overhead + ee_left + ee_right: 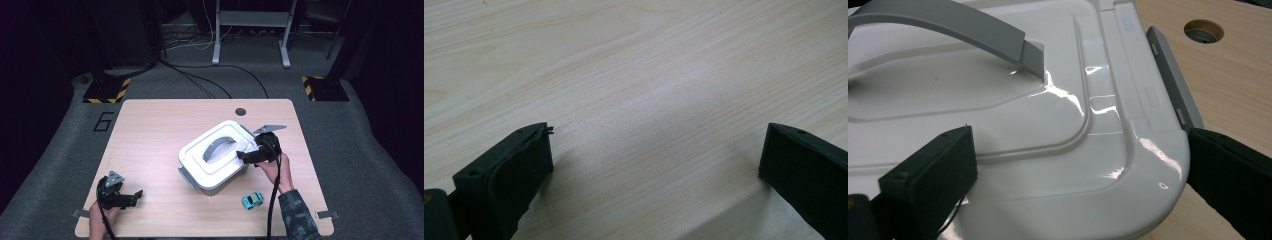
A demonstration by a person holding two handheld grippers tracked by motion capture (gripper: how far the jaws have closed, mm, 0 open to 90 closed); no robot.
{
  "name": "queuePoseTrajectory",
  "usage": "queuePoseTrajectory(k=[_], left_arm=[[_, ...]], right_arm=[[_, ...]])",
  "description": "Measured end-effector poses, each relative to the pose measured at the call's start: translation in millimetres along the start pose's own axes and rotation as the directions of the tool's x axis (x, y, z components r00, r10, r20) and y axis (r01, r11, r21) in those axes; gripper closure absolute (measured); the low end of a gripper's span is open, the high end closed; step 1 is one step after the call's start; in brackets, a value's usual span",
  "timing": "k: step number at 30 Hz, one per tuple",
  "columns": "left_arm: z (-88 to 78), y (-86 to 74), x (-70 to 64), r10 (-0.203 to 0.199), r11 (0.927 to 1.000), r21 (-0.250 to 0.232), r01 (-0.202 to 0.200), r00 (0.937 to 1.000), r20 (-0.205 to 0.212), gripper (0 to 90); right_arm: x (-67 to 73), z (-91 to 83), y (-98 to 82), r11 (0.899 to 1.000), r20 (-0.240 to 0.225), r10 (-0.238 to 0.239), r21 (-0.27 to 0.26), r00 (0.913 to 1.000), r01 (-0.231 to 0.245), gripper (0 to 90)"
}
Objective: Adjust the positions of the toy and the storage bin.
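While the left gripper (131, 196) idles spread, the right gripper (1083, 165) straddles the white box (216, 155) corner, open; squeezing the clasp (1175, 82) comes next.

Box (220, 160) sits on the table (150, 130), right of centre. Right gripper (248, 156) at the box's right corner, one jaw over the lid, one outside. Toy car (252, 200) in front of the box. Left gripper (131, 196) near the table's front-left corner, well apart.

One white box (218, 155) with one grey handle (217, 146) sits on one table (150, 130). There is one little blue car (252, 200). There are two hand-held grippers, the left hand-held gripper (136, 196) and the right hand-held gripper (242, 155).
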State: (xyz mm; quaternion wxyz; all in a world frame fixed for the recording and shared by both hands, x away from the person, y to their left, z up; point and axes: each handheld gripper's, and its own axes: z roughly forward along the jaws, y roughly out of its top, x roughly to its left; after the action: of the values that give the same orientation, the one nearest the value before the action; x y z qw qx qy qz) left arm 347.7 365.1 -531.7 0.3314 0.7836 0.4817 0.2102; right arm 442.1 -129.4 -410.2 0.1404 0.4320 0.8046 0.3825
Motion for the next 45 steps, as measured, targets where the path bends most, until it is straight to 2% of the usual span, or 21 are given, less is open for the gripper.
queuePoseTrajectory(k=[6,10,16,21,22,25,26,29,32,33,34,35,38,39,40,42,45], left_arm=[[-0.2,0.0,-0.1,-0.001,1.0000,0.002,0.001,1.0000,0.001,0.4],[-0.2,0.0,-0.1,-0.001,1.0000,0.002,0.001,1.0000,0.000,0.4],[0.2,0.0,0.1,-0.002,1.0000,0.000,0.002,1.0000,0.002,0.4],[0.1,0.0,0.1,-0.002,1.0000,0.000,0.002,1.0000,0.002,0.4],[0.2,0.0,0.0,-0.002,1.0000,0.000,0.002,1.0000,0.002,0.4],[0.1,0.0,0.1,-0.002,1.0000,0.000,0.002,1.0000,0.002,0.4],[0.2,0.0,0.1,-0.002,1.0000,0.000,0.002,1.0000,0.002,0.4],[0.2,0.1,0.3,-0.003,1.0000,0.000,0.003,1.0000,0.003,0.4],[0.0,0.4,0.6,-0.004,1.0000,0.005,0.004,1.0000,0.006,0.4],[0.0,0.4,0.6,-0.004,1.0000,0.005,0.004,1.0000,0.006,0.3],[-0.1,0.6,0.8,-0.002,1.0000,0.008,0.002,1.0000,0.008,0.4],[-0.1,0.6,0.8,-0.003,1.0000,0.008,0.003,1.0000,0.008,0.4],[0.2,1.3,0.6,-0.005,0.9999,0.011,0.005,1.0000,0.004,0.4],[0.2,1.3,0.6,-0.005,0.9999,0.011,0.005,1.0000,0.004,0.3],[0.7,1.8,0.7,-0.001,0.9999,0.011,0.001,1.0000,0.005,0.4],[0.9,1.9,0.8,0.000,0.9999,0.010,0.000,1.0000,0.008,0.5],[0.6,1.9,1.4,0.007,0.9999,0.012,-0.008,0.9999,0.014,0.6]], right_arm=[[7.3,6.6,4.8,1.000,-0.015,-0.021,0.000,0.9997,0.021,0.6],[13.5,10.2,7.8,1.000,-0.023,-0.019,0.010,0.9996,0.019,0.6],[17.4,16.3,12.4,0.999,-0.037,-0.041,0.006,0.9984,0.042,0.7],[21.8,18.7,14.6,0.999,-0.043,-0.037,0.014,0.9984,0.038,0.7],[21.2,19.4,14.6,0.999,-0.046,-0.052,0.007,0.9976,0.052,0.6],[21.8,17.2,13.5,0.999,-0.050,-0.052,0.001,0.9974,0.052,1.0],[20.9,14.9,12.5,0.998,-0.058,-0.060,-0.010,0.9965,0.060,0.9],[18.4,0.6,6.7,0.998,-0.071,-0.046,-0.056,0.9964,0.043,0.5],[13.9,-19.5,-3.7,0.994,-0.057,-0.041,-0.100,0.9975,0.035,1.0],[13.9,-19.5,-3.7,0.994,-0.057,-0.041,-0.100,0.9975,0.035,1.0],[9.1,-32.5,-14.2,0.993,-0.038,-0.034,-0.117,0.9987,0.030,1.2],[5.6,-38.1,-20.6,0.992,-0.028,-0.028,-0.123,0.9992,0.025,1.2],[-7.9,-52.3,-43.6,0.991,0.025,0.000,-0.132,0.9997,0.004,1.4],[-7.9,-52.3,-43.6,0.991,0.025,0.000,-0.132,0.9997,0.004,1.4],[-18.4,-59.0,-61.1,0.990,0.056,0.032,-0.136,0.9979,-0.025,1.3],[-27.4,-63.4,-79.4,0.992,0.099,0.050,-0.121,0.9938,-0.037,1.3],[-40.0,-66.0,-105.9,0.993,0.164,0.084,-0.100,0.9828,-0.069,1.3]])
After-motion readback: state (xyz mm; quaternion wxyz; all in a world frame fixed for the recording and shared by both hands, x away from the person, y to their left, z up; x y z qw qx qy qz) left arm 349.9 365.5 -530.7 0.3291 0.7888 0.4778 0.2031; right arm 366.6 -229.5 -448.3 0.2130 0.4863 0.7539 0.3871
